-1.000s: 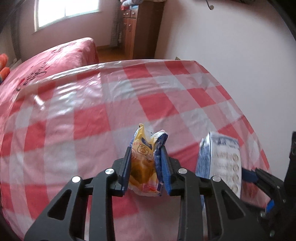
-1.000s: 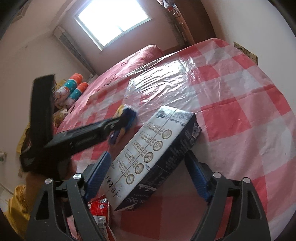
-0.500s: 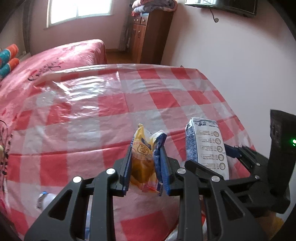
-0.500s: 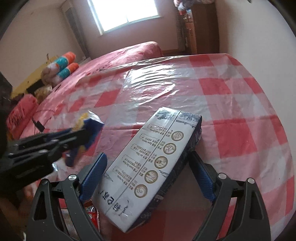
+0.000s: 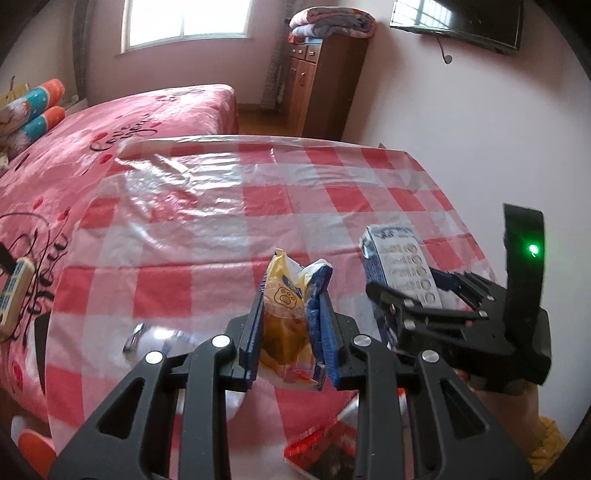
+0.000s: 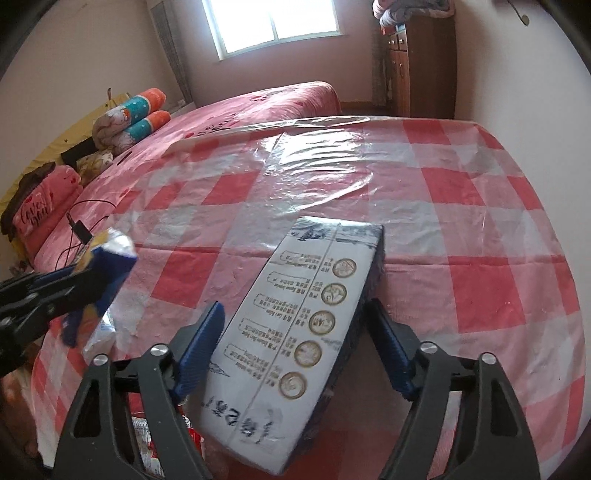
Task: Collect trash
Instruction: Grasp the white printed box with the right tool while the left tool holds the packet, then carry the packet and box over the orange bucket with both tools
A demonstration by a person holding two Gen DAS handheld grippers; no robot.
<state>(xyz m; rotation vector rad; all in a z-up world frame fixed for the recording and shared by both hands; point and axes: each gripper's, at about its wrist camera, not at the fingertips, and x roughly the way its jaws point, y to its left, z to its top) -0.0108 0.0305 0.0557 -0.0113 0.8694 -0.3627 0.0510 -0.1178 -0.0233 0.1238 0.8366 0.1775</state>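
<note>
Left hand-held gripper [image 5: 291, 334] clenches yellow snack wrapper [image 5: 286, 317] (angled down) | right hand-held gripper [image 6: 295, 349] closing around carton [image 6: 295, 332], tilted.

Pink-walled bedroom — bright window [image 6: 275, 26], red bed [image 5: 155, 114], wooden dresser [image 5: 321, 85].

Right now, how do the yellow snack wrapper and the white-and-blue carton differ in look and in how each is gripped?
The snack wrapper is soft, crumpled yellow-and-blue foil; the carton is a stiff, long box with printed medallions. The wrapper sits pinched upright in the left gripper, jaws narrow; the carton lies tilted between the right gripper's wider jaws, which have just been closing on it. Both are held over the red-checked tablecloth.
</note>
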